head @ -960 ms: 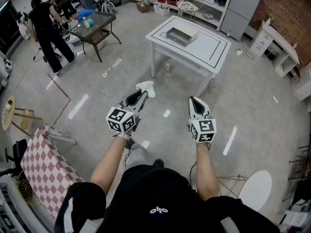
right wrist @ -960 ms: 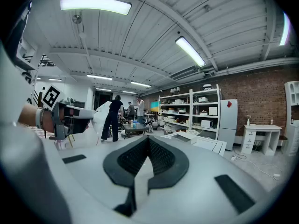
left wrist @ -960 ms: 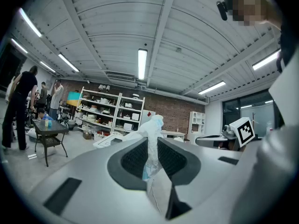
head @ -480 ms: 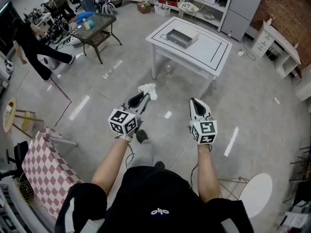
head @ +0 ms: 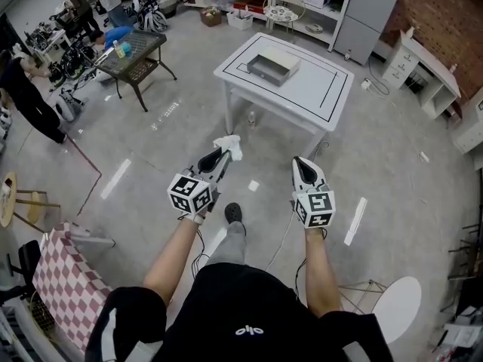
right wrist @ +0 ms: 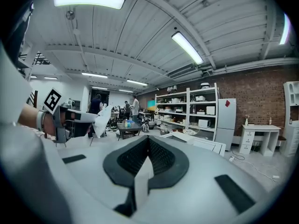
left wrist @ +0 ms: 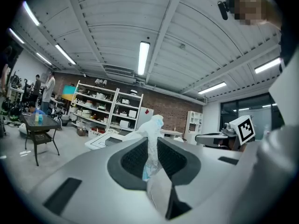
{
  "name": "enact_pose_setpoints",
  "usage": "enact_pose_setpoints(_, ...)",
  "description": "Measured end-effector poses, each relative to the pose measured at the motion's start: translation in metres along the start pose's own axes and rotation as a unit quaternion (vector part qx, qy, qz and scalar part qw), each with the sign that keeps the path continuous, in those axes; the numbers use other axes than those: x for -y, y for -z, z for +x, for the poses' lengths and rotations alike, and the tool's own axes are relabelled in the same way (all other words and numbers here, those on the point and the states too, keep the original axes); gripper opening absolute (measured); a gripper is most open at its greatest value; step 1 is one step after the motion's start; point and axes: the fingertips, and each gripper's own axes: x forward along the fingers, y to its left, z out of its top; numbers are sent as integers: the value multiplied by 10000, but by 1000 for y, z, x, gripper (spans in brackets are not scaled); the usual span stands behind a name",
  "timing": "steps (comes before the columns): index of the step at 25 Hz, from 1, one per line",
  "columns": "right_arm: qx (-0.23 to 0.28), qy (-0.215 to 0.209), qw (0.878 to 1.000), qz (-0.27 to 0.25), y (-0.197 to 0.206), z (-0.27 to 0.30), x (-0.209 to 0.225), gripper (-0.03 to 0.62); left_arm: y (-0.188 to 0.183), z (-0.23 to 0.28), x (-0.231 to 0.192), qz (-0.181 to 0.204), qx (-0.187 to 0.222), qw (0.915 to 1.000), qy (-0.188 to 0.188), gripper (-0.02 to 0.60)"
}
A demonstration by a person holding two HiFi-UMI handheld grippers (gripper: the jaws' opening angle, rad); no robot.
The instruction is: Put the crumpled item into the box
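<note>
In the head view my left gripper (head: pixel 220 152) is shut on a white crumpled item (head: pixel 229 145), held above the floor short of the white table (head: pixel 321 89). A grey open box (head: pixel 272 62) sits on the table's far left part. In the left gripper view the crumpled item (left wrist: pixel 152 134) stands pinched between the dark pads, with the table (left wrist: pixel 96 143) and box (left wrist: pixel 114 140) beyond. My right gripper (head: pixel 303 164) is level with the left, shut with nothing in it (right wrist: pixel 148 146). It sees the left gripper (right wrist: pixel 70 118) and the item (right wrist: pixel 103 119).
A dark metal table (head: pixel 136 51) with small things on it stands at the back left, with people and bicycles behind it. Shelves line the back wall. A checkered cloth (head: pixel 68 277) lies at the near left, a round white seat (head: pixel 396 296) at the near right, a white cabinet (head: pixel 423 66) at the far right.
I have walked closer to the white table, a foot now showing below. Both grippers keep their pose and the left keeps its hold. The person in black at left has moved off leftward.
</note>
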Motion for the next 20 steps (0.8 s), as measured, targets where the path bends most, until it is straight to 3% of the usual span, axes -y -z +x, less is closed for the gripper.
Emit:
enact_pose_setpoints(12,-145,406,9990,122,-24,131,98,9,-35,162,-84,-11,-172,9985,519,64)
enact_pose_setpoints(20,-129,605,9977,293,-33,218,137,9,-53,235,-148,72,-288,9969,728,64)
